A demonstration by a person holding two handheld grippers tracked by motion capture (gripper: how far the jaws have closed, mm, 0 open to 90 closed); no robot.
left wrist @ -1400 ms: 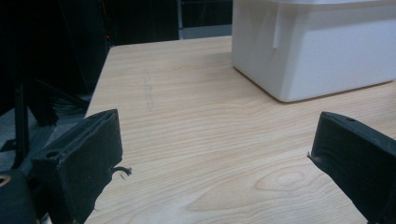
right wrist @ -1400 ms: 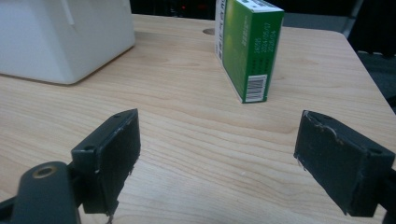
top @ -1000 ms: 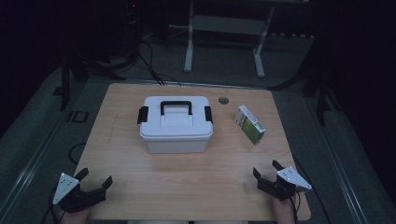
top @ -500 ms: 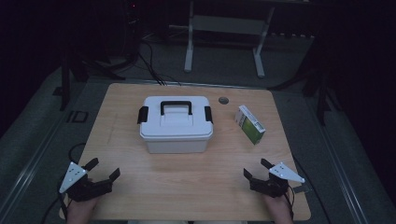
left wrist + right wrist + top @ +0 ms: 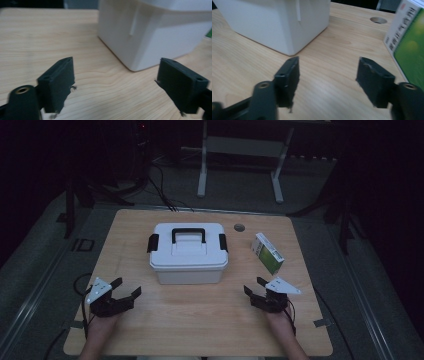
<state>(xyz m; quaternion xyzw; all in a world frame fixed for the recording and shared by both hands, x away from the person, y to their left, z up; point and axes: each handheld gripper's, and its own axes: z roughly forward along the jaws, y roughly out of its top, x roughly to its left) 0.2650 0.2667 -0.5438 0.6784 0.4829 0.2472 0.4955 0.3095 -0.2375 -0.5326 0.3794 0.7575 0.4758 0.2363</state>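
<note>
A white lidded storage box (image 5: 188,253) with a black handle sits mid-table, a green carton (image 5: 267,253) just right of it. The left gripper (image 5: 126,295) and right gripper (image 5: 253,286) flank the box's near corners, jaws apart, just narrowing, nothing between them.

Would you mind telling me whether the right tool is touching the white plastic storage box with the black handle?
Apart. In the high view, bare wooden table separates the right tool from the white plastic storage box; the right gripper view shows nothing between its jaws.
</note>
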